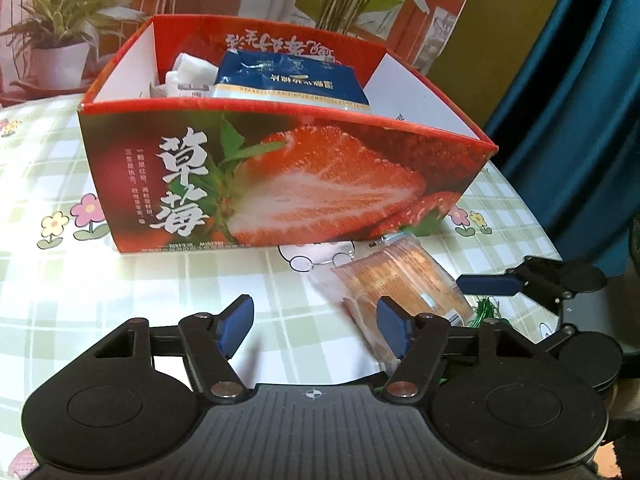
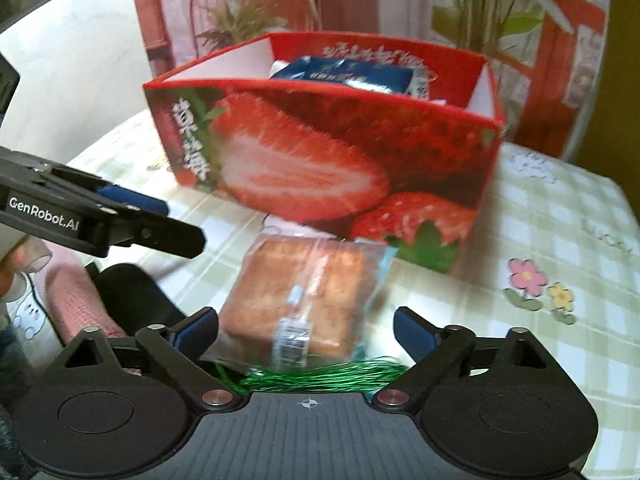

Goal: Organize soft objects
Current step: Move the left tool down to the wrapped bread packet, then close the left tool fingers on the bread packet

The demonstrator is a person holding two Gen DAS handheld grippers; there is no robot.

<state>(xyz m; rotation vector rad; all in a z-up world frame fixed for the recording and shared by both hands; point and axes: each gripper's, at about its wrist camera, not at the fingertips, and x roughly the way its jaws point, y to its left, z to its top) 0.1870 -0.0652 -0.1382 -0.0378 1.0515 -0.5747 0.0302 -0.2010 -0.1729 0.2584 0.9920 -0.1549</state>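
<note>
My left claw (image 1: 316,328) hangs low over the tabletop (image 1: 100,304) with its blue pads apart and nothing between them; its right pad (image 1: 394,330) sits just in front of the near end of the wrapped cake (image 1: 404,276), and I cannot tell whether it touches the wrapper. My right claw (image 2: 306,330) is spread wide too, gripping nothing, with the cake (image 2: 298,300) lying flat on the checked cloth between its two pads, neither pad pressing on it. A tangle of green wire (image 2: 320,376) lies just under that claw, at the near edge of the cake. From the right-hand camera my left claw (image 2: 160,220) reaches in from the left side, near the cake's far left corner. The cake rests just in front of the strawberry box (image 1: 280,176), near its front right corner, close to the box wall. The box stands upright toward the far edge of the tabletop, open at the top, and inside it I see a blue packet (image 1: 292,80) leaning on the back wall and something white (image 1: 188,70) crumpled beside it on the left. A pink sleeve (image 2: 80,300) shows at the lower left of the right-hand view.
</note>
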